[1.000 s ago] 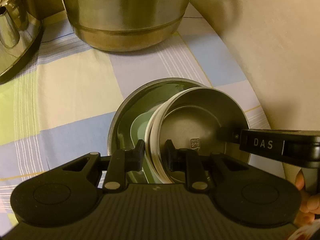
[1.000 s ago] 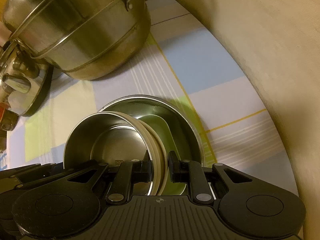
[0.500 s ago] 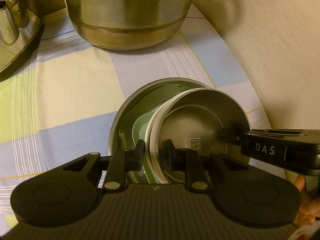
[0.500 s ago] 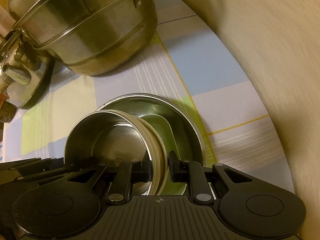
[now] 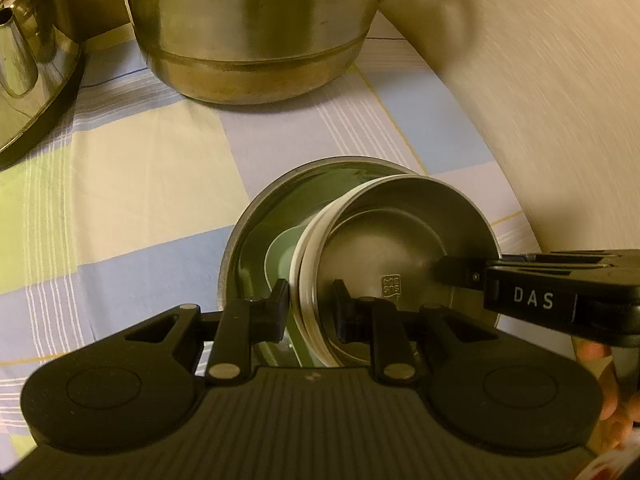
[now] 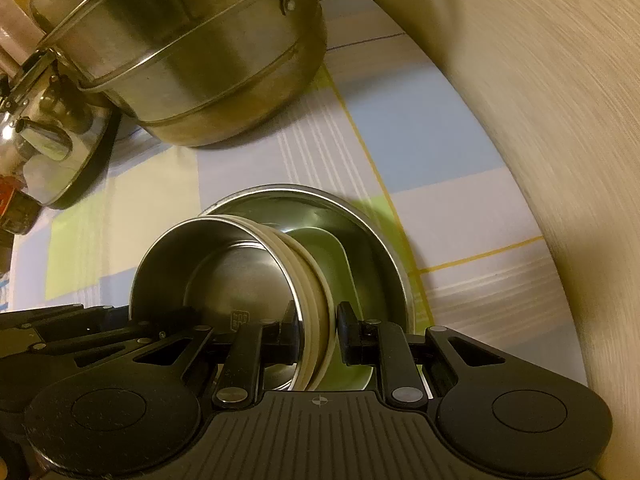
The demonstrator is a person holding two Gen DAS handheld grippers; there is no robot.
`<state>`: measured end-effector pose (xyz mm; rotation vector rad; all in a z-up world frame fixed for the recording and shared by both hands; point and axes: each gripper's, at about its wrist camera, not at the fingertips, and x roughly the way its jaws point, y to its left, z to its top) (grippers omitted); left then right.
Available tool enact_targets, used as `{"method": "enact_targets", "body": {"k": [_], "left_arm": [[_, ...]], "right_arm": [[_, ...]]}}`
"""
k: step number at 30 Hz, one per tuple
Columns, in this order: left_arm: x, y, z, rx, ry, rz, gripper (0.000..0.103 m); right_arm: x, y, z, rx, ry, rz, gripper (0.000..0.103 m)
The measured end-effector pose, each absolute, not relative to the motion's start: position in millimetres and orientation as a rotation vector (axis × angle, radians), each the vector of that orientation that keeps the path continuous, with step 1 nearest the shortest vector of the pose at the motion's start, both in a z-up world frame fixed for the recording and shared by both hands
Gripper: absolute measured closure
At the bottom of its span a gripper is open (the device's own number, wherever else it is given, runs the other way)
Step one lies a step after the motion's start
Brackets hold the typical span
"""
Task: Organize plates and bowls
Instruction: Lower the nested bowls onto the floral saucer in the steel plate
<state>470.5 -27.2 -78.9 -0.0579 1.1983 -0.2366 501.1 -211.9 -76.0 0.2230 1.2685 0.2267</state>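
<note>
- Left wrist view: the left gripper (image 5: 310, 306) is seen clamped on the rim of a small steel bowl (image 5: 404, 240), which is nested with a couple of cream-rimmed dishes (image 5: 306, 256). One finger is pressed on the outside of the stack and the other sits inside the bowl, so the jaws are closed down on the rim.
- The whole stack is held tilted, right in front of the jaws, over a wider steel pan (image 5: 248, 224) that sits on the checked tablecloth (image 5: 140, 184). A pale green dish (image 5: 280, 252) is tucked inside that pan, just left of the jaws.
- The right gripper (image 5: 456, 276) is seen coming in from the right side, with its tip reaching into the bowl at the far rim.
- Way ahead of the jaws a big steel pot (image 5: 256, 40) is parked, and a shiny kettle (image 5: 24, 64) is off to the far left.
- Right wrist view: the right gripper (image 6: 318, 326) is clamped the same way on the opposite rim of the small steel bowl (image 6: 224, 264) plus the cream-rimmed dishes (image 6: 312, 280), jaws pinched on the stacked rims.
- The pale green dish (image 6: 340, 256) and the wider steel pan (image 6: 376, 236) are seen just right of and beyond the jaws.
- The left gripper's black body (image 6: 80, 332) is visible at the left, but its fingertips can't be made out here.
- The big steel pot (image 6: 192, 52) is up ahead to the left, with the kettle (image 6: 48, 140) further left.
</note>
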Motion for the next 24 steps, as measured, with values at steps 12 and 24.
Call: {"method": "enact_targets", "body": {"k": [12,24], "left_arm": [[463,-27,-61,-0.015,1.112,-0.242,0.084],[458,-28,-64,-0.021,1.103,-0.241,0.094]], "right_arm": [[483,-235,-69,0.325,1.126,0.304,0.083],[484,-246,-68,0.466,1.105,0.301,0.090]]}}
